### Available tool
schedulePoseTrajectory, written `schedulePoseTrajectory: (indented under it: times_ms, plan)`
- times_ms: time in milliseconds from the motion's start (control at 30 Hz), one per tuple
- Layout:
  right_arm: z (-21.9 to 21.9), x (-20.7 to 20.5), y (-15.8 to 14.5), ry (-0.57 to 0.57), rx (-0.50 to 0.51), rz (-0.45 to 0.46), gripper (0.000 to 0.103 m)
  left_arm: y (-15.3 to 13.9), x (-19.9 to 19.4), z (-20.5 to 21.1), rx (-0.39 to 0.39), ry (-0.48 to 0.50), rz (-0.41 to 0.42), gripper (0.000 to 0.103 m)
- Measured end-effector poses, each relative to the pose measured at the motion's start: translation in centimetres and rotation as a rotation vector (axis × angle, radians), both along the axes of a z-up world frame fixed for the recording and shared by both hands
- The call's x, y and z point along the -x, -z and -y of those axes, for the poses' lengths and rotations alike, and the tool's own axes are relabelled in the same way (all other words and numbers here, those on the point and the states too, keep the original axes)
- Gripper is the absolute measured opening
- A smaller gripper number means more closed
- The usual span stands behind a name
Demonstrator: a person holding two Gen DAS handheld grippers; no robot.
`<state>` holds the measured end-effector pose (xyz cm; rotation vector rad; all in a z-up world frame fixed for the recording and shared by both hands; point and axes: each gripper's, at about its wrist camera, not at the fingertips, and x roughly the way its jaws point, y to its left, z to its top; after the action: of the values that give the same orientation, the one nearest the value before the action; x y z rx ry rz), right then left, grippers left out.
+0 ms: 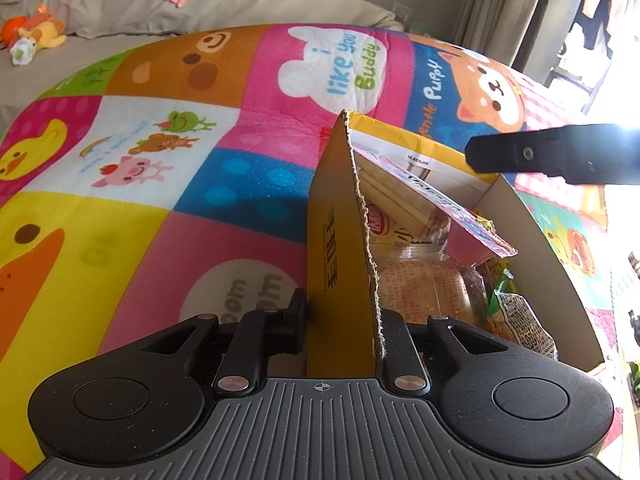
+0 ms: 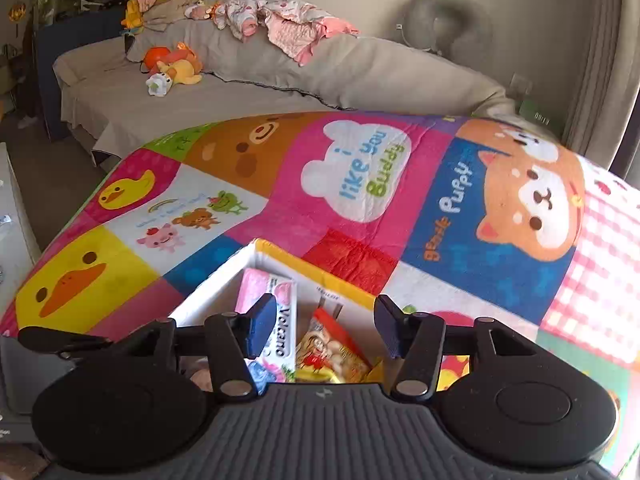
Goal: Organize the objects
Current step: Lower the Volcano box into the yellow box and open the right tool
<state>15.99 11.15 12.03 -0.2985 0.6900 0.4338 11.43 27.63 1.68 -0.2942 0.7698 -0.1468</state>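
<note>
A yellow cardboard box (image 1: 336,220) with white inner walls stands on the colourful play mat. My left gripper (image 1: 344,320) is shut on its upright near wall, one finger on each side. Inside lie a pink "Volcano" pack (image 1: 460,216), a clear printed bag (image 1: 424,284) and other snack packets. A black finger of my right gripper (image 1: 540,156) hangs over the box's far right side. In the right wrist view my right gripper (image 2: 325,320) stands open above the box (image 2: 216,284). The Volcano pack (image 2: 286,312) and an orange snack packet (image 2: 332,352) lie below it, untouched by its pads.
The cartoon play mat (image 2: 360,184) spreads all round the box. Behind it stands a grey sofa (image 2: 240,92) with plush toys (image 2: 172,66) and a heap of pink clothes (image 2: 280,24). Curtains (image 1: 500,8) hang at the right.
</note>
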Motion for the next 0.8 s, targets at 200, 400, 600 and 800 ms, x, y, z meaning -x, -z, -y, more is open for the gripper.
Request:
schedulePoseTrajectory:
  times_ms: [200, 400, 600, 800]
  plan:
    - [-1.0, 1.5, 1.2, -0.071, -0.055, -0.064, 0.066, -0.1, 0.0, 0.1, -0.009, 0.003, -0.003, 0.018]
    - [-1.0, 1.3, 3.8, 0.010, 0.078, -0.013, 0.070, -0.1, 0.0, 0.1, -0.013, 0.005, -0.003, 0.018]
    - [1.2, 1.3, 3.7, 0.074, 0.075, 0.016, 0.067, 0.0, 0.0, 0.1, -0.011, 0.004, 0.001, 0.018]
    - [1.4, 1.6, 3.3, 0.040, 0.006, -0.052, 0.049, 0.0, 0.0, 0.1, -0.008, 0.000, -0.001, 0.018]
